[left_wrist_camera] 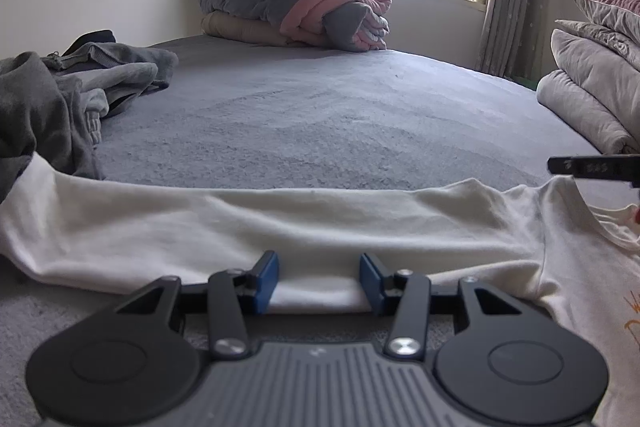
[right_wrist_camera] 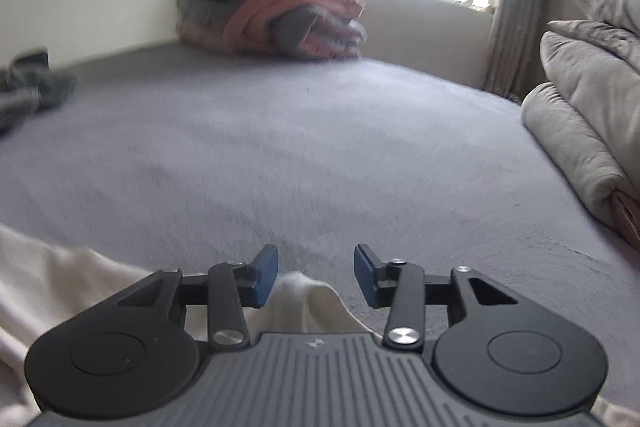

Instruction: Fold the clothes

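Note:
A white T-shirt [left_wrist_camera: 280, 227] lies spread across the grey bed [left_wrist_camera: 340, 115], with its collar and an orange print at the right. My left gripper [left_wrist_camera: 318, 281] sits low at the shirt's near edge. Its blue pads [left_wrist_camera: 266, 281] stand apart, and a folded strip of the white fabric lies flat between them. In the right wrist view, my right gripper [right_wrist_camera: 316, 275] is open over the bed. A small raised peak of the white shirt [right_wrist_camera: 308, 293] stands between its jaws, free of the pads. A black bar [left_wrist_camera: 592, 167] at the right edge looks like part of that gripper.
Crumpled grey clothes [left_wrist_camera: 60, 95] lie at the left of the bed. Folded blankets with dark garments on top [left_wrist_camera: 296, 7] are stacked at the back by the window. Folded pale quilts [right_wrist_camera: 580, 115] rise along the right side. The grey bed cover [right_wrist_camera: 300, 147] stretches ahead.

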Tool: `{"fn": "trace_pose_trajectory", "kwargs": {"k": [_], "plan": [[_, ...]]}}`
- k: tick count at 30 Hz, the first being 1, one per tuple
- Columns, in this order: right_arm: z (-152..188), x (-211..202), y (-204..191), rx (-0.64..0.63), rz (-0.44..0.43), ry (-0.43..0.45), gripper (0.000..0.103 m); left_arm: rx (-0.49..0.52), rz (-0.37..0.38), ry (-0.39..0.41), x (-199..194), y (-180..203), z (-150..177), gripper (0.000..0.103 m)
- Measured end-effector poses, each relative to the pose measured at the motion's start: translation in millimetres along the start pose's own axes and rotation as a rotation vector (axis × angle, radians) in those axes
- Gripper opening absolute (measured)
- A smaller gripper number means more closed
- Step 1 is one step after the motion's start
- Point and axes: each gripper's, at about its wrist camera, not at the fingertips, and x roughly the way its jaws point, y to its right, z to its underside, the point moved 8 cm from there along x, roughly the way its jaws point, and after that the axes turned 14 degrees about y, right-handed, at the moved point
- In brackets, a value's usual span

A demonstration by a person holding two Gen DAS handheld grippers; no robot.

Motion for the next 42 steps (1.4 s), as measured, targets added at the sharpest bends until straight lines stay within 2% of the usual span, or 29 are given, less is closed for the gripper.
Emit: {"fn": "trace_pose_trajectory", "kwargs": {"k": [4,8,9,13,19,22,26,30,37,42], "plan": [[2.5,-27.4,-42.5,0.064,-0.214,-0.041,0.043,0.003,-0.027,0.009,-1.9,-1.8,-0.9,0.048],[16.6,-33.7,-83.3,0.055,-0.354,-0.112,0.019,-0.009,-0.035,0.01,-1.8,-5.4,-1.6,0.048],[19.9,-30.9,-90.0,0.044,-0.363,-0.129,0.018,-0.01,-0.035,0.01,-1.7,-5.8,-1.7,0.048],[30.3,-8.7,-104.7,-0.011,-0.337,-0.162,0.017,-0.014,-0.034,0.007,-0.9,-6.4,-1.6,0.048],[20.7,35.2,-108.0,0.051,-0.302,-0.161,0.016,-0.018,-0.027,0.003,0.2,-6.6,-2.0,0.048],[10.5,42.3,-105.9,0.091,-0.268,-0.172,0.016,-0.033,-0.026,0.001,-0.8,-8.9,-3.5,0.048],[-0.9,13.1,-99.0,0.093,-0.261,-0.142,0.021,-0.063,-0.032,0.0,-3.7,-14.3,-7.2,0.05],[3.1,-27.0,-100.1,0.014,-0.276,-0.142,0.023,-0.095,-0.03,-0.007,-6.4,-17.8,-7.9,0.05],[24.9,-83.0,-89.0,0.033,-0.273,-0.174,0.023,-0.117,-0.003,-0.024,-12.6,-13.1,-7.0,0.051],[51.7,-92.2,-90.7,0.072,-0.255,-0.236,0.026,-0.124,0.009,-0.049,-14.4,-10.5,-7.3,0.053]]}}
